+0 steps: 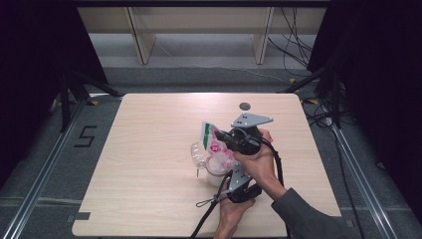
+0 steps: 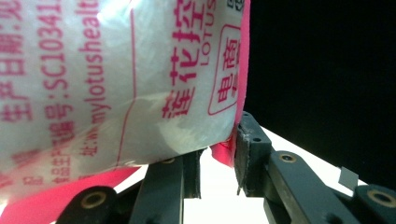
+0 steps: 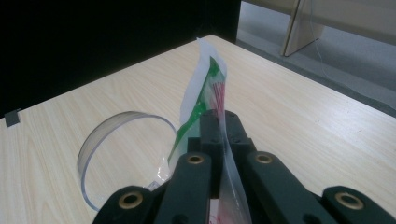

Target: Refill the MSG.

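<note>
We see our right hand-held gripper (image 3: pixel 219 126) clamped shut on the pink-printed pouch (image 1: pixel 215 144), left hand-held gripper (image 2: pixel 217 158) gripping its lower end, clear cup (image 1: pixel 199 155) at nine o'clock, wooden desk (image 1: pixel 149 149) beneath.

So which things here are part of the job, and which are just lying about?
In use:
- printed pouch, pinched by the right gripper and sitting between the left gripper jaws
- clear plastic cup beside it

Lying about:
- cables on the floor
- table grommet
</note>
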Available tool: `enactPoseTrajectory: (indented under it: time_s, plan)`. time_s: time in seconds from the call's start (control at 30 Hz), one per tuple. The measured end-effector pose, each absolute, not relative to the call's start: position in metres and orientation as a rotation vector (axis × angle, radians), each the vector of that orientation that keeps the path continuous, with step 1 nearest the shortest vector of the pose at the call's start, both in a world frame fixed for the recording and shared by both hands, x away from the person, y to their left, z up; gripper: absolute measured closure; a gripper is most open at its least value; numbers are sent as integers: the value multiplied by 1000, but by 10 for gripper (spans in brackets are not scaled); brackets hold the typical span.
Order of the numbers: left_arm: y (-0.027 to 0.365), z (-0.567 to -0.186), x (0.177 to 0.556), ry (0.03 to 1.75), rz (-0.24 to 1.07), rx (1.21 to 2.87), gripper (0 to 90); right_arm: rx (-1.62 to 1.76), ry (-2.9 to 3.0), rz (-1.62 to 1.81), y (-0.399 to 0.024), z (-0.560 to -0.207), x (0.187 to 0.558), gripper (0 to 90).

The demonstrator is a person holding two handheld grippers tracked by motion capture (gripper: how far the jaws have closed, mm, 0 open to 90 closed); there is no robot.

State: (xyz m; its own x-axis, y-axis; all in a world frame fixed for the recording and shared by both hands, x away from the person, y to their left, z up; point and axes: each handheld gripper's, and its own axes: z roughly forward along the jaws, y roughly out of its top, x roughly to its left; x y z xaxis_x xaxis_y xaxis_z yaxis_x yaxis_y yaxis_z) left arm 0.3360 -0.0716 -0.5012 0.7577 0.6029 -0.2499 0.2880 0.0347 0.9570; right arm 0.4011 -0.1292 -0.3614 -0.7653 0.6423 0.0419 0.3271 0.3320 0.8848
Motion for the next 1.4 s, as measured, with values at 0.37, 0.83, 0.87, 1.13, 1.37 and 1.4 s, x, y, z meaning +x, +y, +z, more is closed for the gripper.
enactPoseTrajectory:
  time_s: [0.37, 0.83, 0.87, 1.13, 1.37, 1.4]
  plan:
    - [-72, -501, 336, 740, 281, 1556, 736, 875, 2301, 1403, -130, -360, 401, 900]
    - [-70, -499, 337, 738, 272, 1550, 738, 849, 2292, 1399, -126, -360, 402, 900]
    - [-70, -499, 336, 737, 272, 1548, 738, 825, 2308, 1400, -126, -359, 403, 900]
    - [-70, -499, 337, 738, 273, 1549, 738, 863, 2305, 1380, -126, -359, 401, 900]
    - [-70, -499, 337, 736, 268, 1543, 738, 871, 2296, 1380, -124, -360, 399, 900]
    - [-70, -499, 337, 745, 275, 1545, 738, 838, 2294, 1379, -125, -360, 401, 900]
